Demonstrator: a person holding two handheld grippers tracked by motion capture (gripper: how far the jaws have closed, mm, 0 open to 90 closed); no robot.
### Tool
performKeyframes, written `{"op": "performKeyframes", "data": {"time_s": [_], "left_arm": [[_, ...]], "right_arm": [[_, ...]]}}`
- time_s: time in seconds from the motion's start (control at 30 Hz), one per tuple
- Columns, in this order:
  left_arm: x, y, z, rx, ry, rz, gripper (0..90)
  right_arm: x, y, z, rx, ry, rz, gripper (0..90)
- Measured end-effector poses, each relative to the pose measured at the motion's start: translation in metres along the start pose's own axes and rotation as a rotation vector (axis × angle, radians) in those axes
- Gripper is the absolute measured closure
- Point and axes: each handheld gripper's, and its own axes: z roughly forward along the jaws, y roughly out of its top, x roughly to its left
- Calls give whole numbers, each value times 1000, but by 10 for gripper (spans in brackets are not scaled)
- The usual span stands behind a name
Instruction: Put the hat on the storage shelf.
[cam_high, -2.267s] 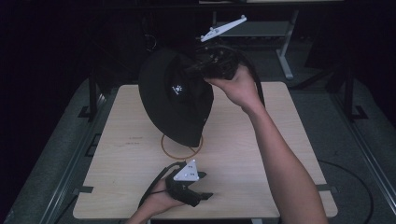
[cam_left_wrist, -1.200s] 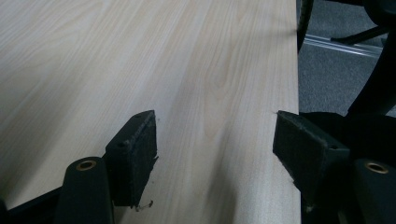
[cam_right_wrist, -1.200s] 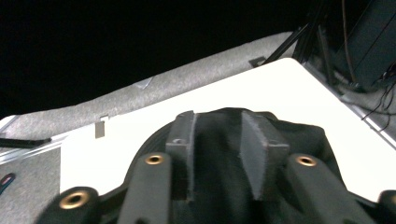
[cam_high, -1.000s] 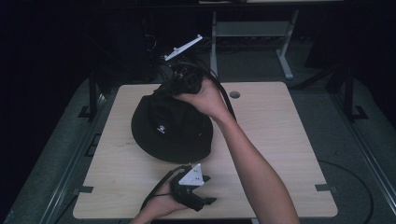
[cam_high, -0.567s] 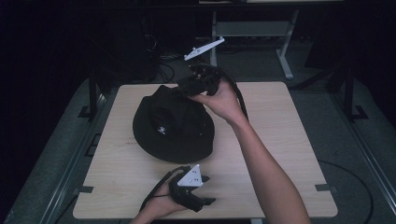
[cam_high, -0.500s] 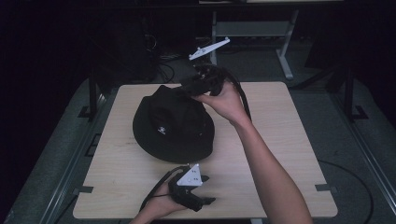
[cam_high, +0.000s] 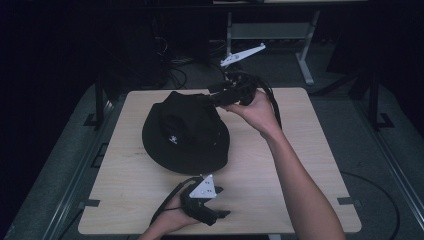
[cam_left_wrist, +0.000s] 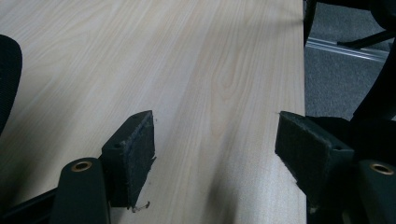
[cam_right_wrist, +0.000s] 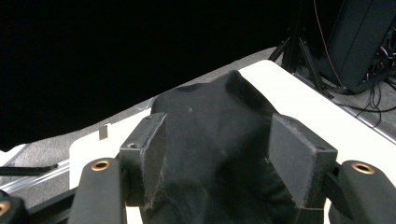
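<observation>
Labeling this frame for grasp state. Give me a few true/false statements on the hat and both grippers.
1. The black hat lies on the table. True.
2. The left gripper grips the hat. False: it is open over bare wood.
3. The right gripper has hat fabric between its fingers. True.
4. The hat is white. False: it is black, with a small white mark.
5. The right gripper is at the table's near edge. False: it is at the hat's far side.

Hat (cam_high: 185, 132): black, small white emblem on the crown. Table (cam_high: 300, 165): pale wood grain. Gripper plates: light grey.
</observation>
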Motion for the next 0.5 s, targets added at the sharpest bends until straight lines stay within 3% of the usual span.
{"op": "performKeyframes", "data": {"time_s": [0.5], "left_arm": [[1,-1,1,-3,-1,-7,272]], "right_arm": [[-13,-32,-29,-17,-34,56,312]]}}
